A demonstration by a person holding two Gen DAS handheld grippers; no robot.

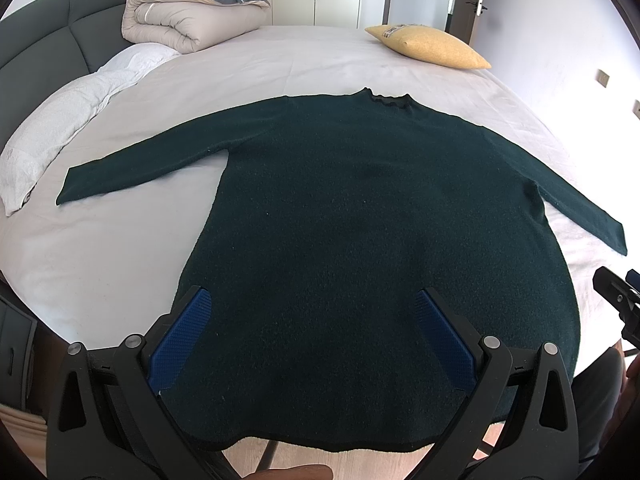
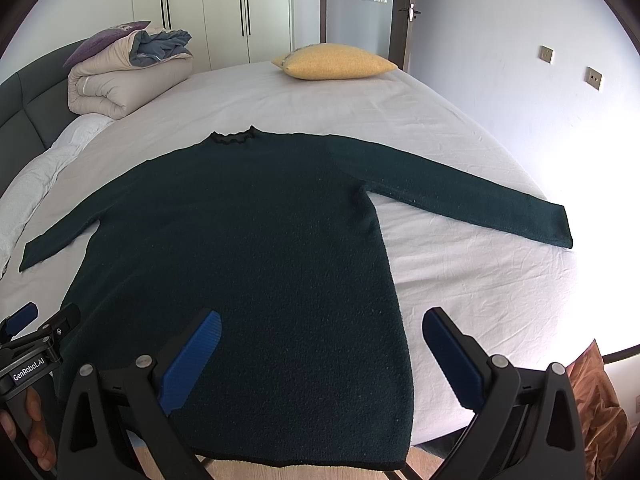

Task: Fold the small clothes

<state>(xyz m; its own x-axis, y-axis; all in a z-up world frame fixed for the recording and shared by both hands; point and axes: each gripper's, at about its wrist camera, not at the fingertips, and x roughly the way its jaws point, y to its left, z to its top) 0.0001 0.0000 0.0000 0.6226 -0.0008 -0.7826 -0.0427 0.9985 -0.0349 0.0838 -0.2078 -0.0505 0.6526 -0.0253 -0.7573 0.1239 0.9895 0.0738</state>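
Note:
A dark green long-sleeved sweater (image 1: 360, 216) lies flat on the white bed sheet (image 1: 120, 256), collar far, both sleeves spread out, hem hanging over the near bed edge. It also shows in the right wrist view (image 2: 248, 248). My left gripper (image 1: 312, 304) is open and empty, held above the lower left part of the sweater. My right gripper (image 2: 320, 320) is open and empty above the sweater's lower right edge. The right gripper shows at the right edge of the left wrist view (image 1: 618, 300); the left gripper shows at the left edge of the right wrist view (image 2: 36, 332).
A yellow cushion (image 1: 432, 46) lies at the far side of the bed. A folded beige duvet (image 1: 188, 20) and white pillows (image 1: 68, 120) lie by the dark headboard (image 1: 36, 52) on the left. Wardrobe doors (image 2: 224, 8) and a door stand behind.

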